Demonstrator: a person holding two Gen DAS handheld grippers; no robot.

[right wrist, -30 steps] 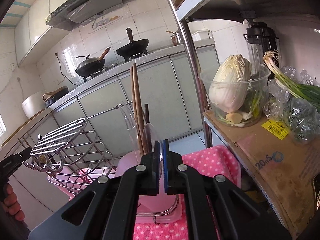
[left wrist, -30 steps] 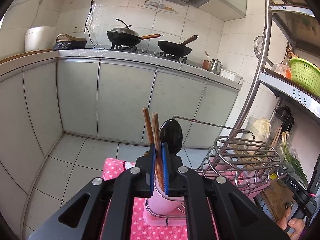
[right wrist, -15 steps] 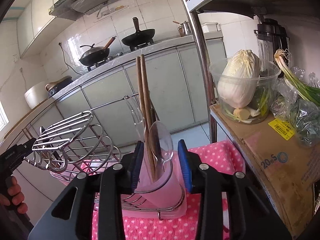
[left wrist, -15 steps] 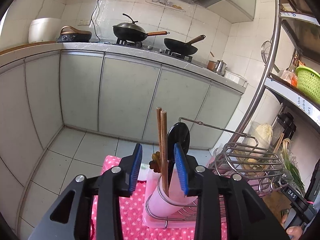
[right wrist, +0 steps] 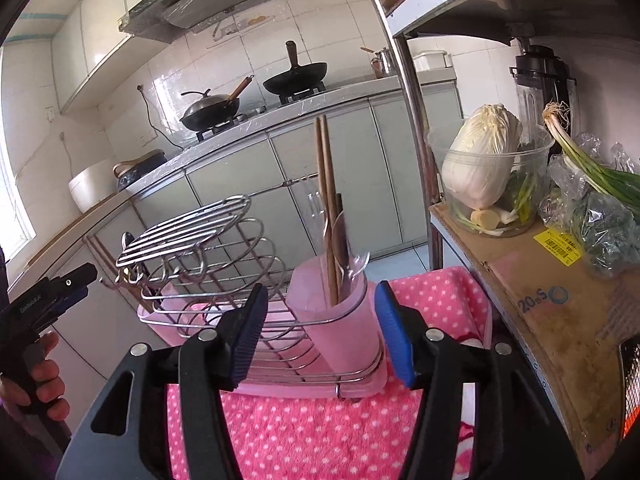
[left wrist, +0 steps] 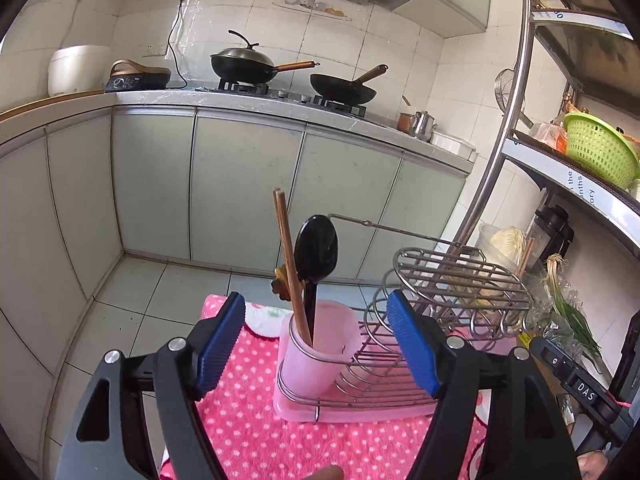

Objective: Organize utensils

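A pink utensil cup (left wrist: 320, 354) stands at the end of a wire dish rack (left wrist: 432, 312) on a pink tray. It holds wooden chopsticks (left wrist: 290, 264) and a black spoon (left wrist: 316, 252). My left gripper (left wrist: 316, 344) is open and empty, just in front of that cup. In the right wrist view another pink cup (right wrist: 340, 320) at the rack's (right wrist: 208, 264) other end holds chopsticks (right wrist: 326, 200) and clear plastic spoons (right wrist: 344, 248). My right gripper (right wrist: 320, 332) is open and empty in front of it.
The rack sits on a pink polka-dot cloth (left wrist: 288, 436). A metal shelf pole (right wrist: 416, 120) rises at the right, with a cardboard box (right wrist: 560, 304), cabbage tub (right wrist: 484, 168) and green onions (right wrist: 592, 168) beside it. Kitchen cabinets (left wrist: 240, 184) stand beyond.
Both grippers were shut around the utensils a second ago. Both have opened wide, let go and drawn back. The chopsticks and spoons stay standing in their cups.
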